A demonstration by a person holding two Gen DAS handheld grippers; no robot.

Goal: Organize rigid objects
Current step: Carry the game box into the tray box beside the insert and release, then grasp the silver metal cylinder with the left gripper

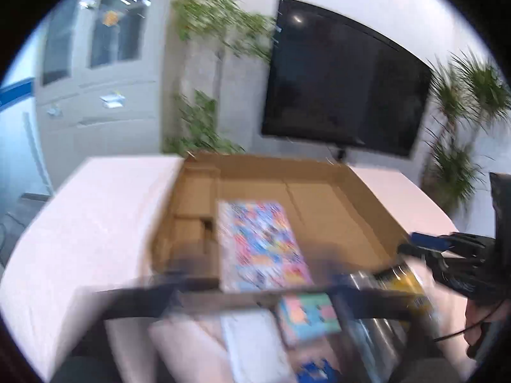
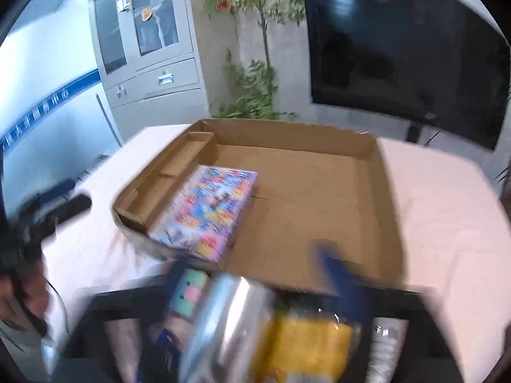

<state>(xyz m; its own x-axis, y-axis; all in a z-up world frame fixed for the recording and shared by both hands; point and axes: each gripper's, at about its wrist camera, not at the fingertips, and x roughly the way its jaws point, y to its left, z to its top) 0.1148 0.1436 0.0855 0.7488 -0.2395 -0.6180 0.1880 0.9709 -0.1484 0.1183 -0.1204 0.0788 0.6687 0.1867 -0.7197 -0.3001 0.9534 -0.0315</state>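
Note:
A shallow open cardboard box [image 1: 367, 198] [image 2: 319, 198] lies on the white table. A colourful flat box [image 1: 262, 245] [image 2: 204, 214] lies inside it at its left. My left gripper [image 1: 255, 290] is blurred at the box's near edge, its fingers wide apart and empty. My right gripper [image 2: 255, 290] is blurred near the box's front edge, its fingers either side of a silver and yellow packet [image 2: 303, 344]; the same packet shows in the left wrist view [image 1: 402, 284] below the right gripper [image 1: 415, 245]. A pastel box [image 1: 306, 319] [image 2: 188, 290] lies in front of the cardboard box.
A white flat item [image 1: 255, 348] and a blue item [image 1: 314, 371] lie on the table near me. A large dark screen [image 1: 345, 83] [image 2: 408, 44], potted plants [image 1: 204, 118] and a grey cabinet [image 2: 147, 38] stand behind the table.

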